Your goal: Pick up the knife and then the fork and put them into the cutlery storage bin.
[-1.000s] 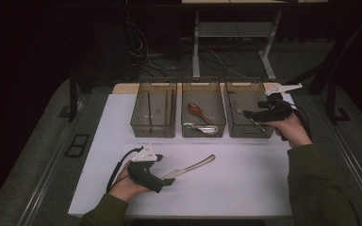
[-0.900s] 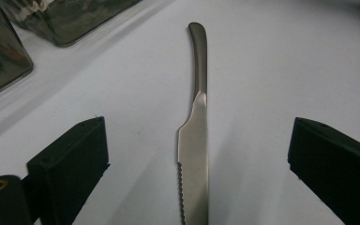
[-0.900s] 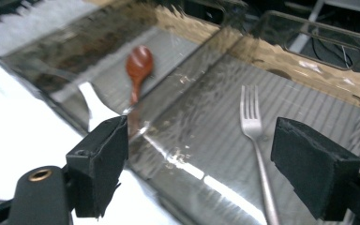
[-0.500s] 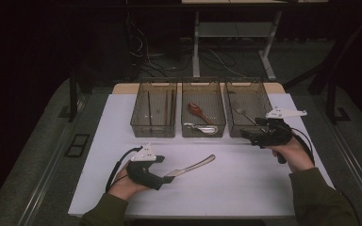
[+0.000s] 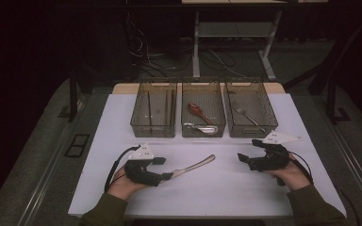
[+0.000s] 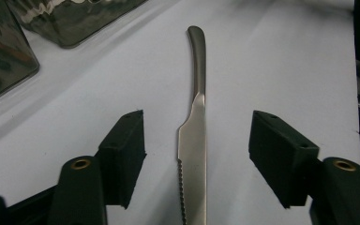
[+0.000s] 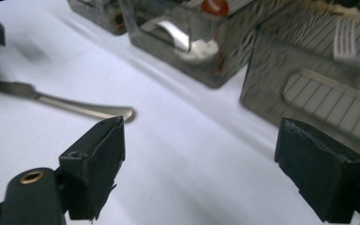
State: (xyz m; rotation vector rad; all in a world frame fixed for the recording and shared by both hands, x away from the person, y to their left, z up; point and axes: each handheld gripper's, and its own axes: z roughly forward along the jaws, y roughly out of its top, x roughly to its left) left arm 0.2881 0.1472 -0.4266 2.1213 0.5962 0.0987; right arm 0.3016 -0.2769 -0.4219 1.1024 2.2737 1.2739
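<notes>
A steel table knife (image 5: 193, 166) lies on the white mat (image 5: 226, 193), handle pointing to the far right. My left gripper (image 5: 164, 168) straddles its serrated blade (image 6: 192, 145). The jaws have just been closing; a gap still shows on each side of the blade, so the pads do not touch it. My right gripper (image 5: 248, 150) hovers open over the mat at the right, in front of the right bin, with nothing between its jaws. From the right gripper (image 7: 199, 159) view, the knife's handle end (image 7: 89, 108) lies to the left.
Three clear bins stand in a row at the back of the mat. The left bin (image 5: 153, 129) looks empty. The middle bin (image 5: 203, 84) holds a red spoon (image 5: 199, 111) and a metal spoon (image 5: 201, 127). The right bin (image 5: 252, 132) holds a fork (image 5: 245, 116).
My right gripper has come back from over the right bin, down to the mat's right side. My left gripper's jaws have narrowed around the knife blade; that hand stayed put.
</notes>
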